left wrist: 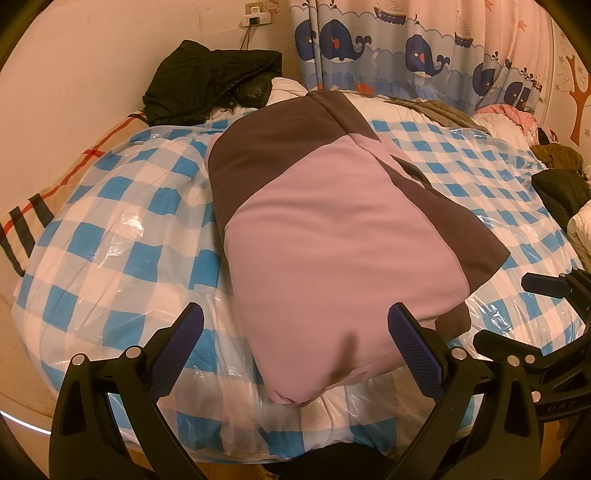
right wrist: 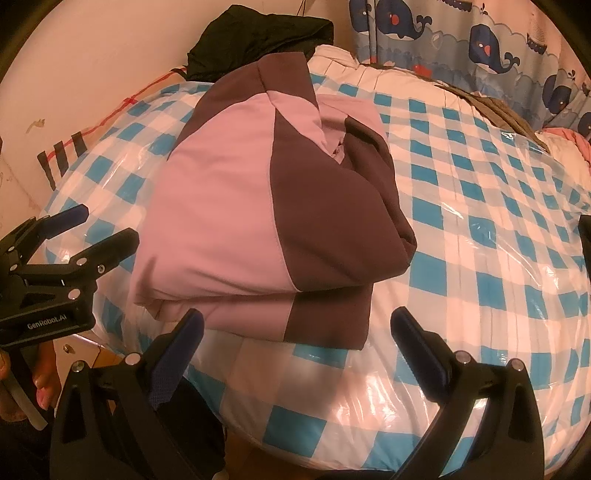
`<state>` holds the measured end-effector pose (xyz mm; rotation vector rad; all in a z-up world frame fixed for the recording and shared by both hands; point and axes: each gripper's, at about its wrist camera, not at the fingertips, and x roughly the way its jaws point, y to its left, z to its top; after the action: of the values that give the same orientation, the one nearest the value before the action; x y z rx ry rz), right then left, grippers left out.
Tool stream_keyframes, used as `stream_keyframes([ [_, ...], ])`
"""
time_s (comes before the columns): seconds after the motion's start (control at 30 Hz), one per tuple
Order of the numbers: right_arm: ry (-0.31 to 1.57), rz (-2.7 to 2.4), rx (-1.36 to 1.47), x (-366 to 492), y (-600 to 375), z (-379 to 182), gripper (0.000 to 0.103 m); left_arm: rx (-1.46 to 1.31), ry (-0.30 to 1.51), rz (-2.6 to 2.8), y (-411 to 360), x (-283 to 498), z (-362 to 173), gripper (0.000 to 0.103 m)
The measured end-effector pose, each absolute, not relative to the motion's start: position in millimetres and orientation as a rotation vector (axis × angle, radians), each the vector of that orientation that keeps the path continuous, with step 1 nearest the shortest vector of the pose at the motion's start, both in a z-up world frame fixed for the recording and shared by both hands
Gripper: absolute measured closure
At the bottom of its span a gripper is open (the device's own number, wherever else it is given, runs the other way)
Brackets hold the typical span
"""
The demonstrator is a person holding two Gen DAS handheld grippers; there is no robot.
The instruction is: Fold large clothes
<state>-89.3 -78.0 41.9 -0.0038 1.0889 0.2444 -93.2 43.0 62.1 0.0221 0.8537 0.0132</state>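
Left wrist view puts the folded jacket [left wrist: 332,229] on the checked bedding [left wrist: 110,206], long axis running away; my left gripper [left wrist: 295,332] and right gripper [right wrist: 295,328] gape empty at its near edge.

Setting: home bedroom, prob. a child's. Landmark: bed w/ blue-white checked bedding [left wrist: 122,206] under clear plastic. Behind bed: whale-print curtain [left wrist: 417,48]. Rear-left corner: dark jacket [left wrist: 207,81], wall socket [left wrist: 255,14] above. Far right: tree wall decal [left wrist: 578,96], heaped clothes [left wrist: 557,173].
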Motion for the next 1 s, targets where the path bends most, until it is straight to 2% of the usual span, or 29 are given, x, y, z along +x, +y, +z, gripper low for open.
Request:
stream_keyframes([
  [0.67, 1.109, 0.255, 0.004, -90.4, -84.8, 33.1, 0.006, -0.052, 0.842, 0.007, 59.5, -90.2, 57.6, 0.007],
  [0.87, 1.118, 0.256, 0.011, -90.7, -87.6, 30.0, 0.006, -0.062, 0.708, -0.014, 60.3, -105.0, 67.6, 0.007],
  [1.0, 1.120, 0.256, 0.013, -91.1, -89.4, 29.2, 0.006, -0.057, 0.738, -0.008, 60.4, -100.1, 66.1, 0.007],
])
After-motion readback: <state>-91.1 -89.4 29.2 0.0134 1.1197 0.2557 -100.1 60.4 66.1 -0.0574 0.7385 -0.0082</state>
